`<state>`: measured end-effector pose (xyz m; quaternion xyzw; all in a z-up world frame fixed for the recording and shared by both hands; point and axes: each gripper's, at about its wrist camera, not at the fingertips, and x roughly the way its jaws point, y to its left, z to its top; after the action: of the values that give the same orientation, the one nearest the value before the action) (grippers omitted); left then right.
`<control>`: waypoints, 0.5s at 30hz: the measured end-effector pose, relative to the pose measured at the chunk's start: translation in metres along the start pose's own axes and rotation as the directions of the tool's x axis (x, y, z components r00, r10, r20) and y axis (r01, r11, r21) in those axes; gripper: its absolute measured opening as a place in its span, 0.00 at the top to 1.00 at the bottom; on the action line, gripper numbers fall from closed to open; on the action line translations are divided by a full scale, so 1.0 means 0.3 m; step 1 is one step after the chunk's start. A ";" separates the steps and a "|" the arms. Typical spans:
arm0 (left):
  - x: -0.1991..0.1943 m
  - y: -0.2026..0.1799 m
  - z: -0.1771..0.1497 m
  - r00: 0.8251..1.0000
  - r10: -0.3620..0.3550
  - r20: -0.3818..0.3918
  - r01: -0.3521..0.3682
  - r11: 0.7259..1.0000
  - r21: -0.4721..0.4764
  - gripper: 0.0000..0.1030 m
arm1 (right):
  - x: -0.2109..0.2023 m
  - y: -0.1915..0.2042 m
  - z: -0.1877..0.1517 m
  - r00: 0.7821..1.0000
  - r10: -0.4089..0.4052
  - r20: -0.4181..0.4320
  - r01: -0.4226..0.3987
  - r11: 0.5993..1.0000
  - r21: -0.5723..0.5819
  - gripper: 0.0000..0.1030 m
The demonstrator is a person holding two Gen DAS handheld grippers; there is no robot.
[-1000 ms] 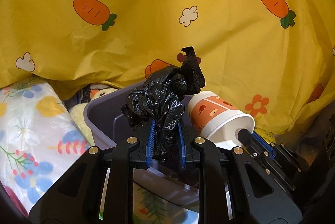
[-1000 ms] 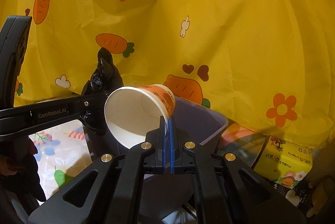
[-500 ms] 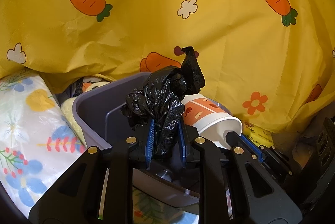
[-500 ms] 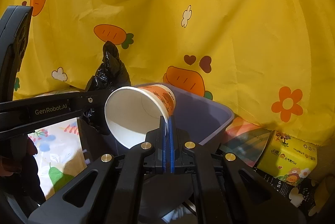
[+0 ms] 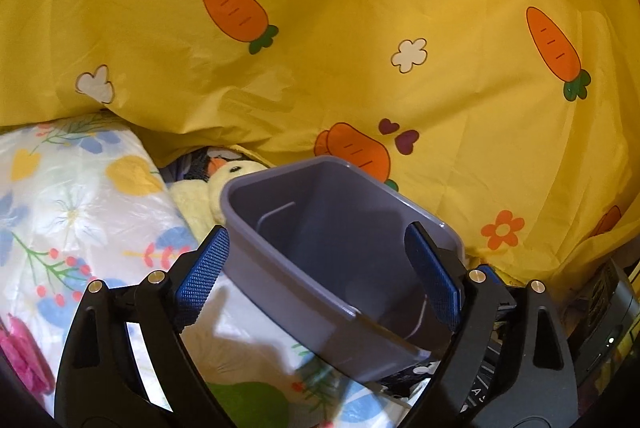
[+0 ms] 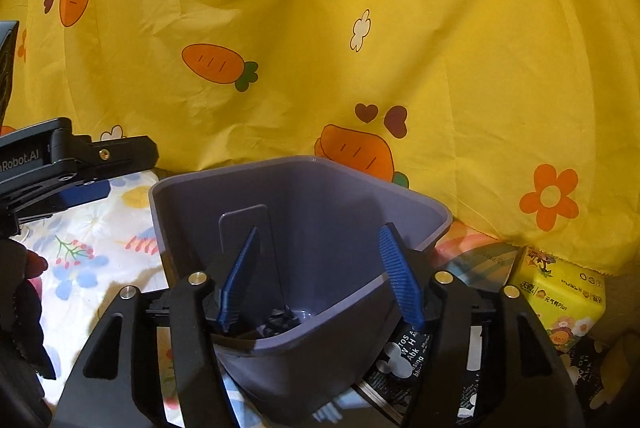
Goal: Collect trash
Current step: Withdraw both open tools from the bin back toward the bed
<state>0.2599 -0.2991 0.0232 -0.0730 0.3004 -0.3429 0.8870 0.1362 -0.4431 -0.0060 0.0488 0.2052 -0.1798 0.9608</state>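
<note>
Right wrist view: black bag (image 6: 280,320) in bin (image 6: 304,188), below opening, empty right hand-held gripper (image 6: 320,276).

This looks like a home, most likely a bedroom or a child's room. A yellow sheet (image 6: 460,68) printed with carrots and flowers hangs across the whole back. In front of it lies white floral bedding (image 5: 80,212), with a pale yellow plush toy (image 5: 224,184) tucked at its far edge under the sheet. A small grey-purple bin (image 6: 304,212) stands on the bedding, and a yellow tissue pack (image 6: 560,300) with cartoon ducks lies near the bin's right side.
</note>
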 end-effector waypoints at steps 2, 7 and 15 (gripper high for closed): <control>-0.042 0.021 -0.008 1.000 0.024 0.016 -0.024 1.000 -0.002 0.14 | -0.014 0.009 -0.003 1.000 0.006 0.007 -0.006 1.000 -0.005 0.34; -0.149 0.064 -0.033 0.996 0.079 0.050 -0.078 0.997 -0.028 0.14 | -0.062 0.027 -0.014 1.000 0.018 0.014 -0.018 1.000 -0.012 0.30; -0.369 0.094 -0.130 0.975 0.192 0.112 -0.190 0.981 -0.034 0.14 | -0.192 0.064 -0.037 0.998 0.039 0.056 -0.039 0.999 -0.004 0.26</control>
<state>0.1885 -0.2027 0.0357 -0.0736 0.2587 -0.2478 0.9307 0.0899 -0.4048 0.0081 0.0463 0.1777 -0.1619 0.9696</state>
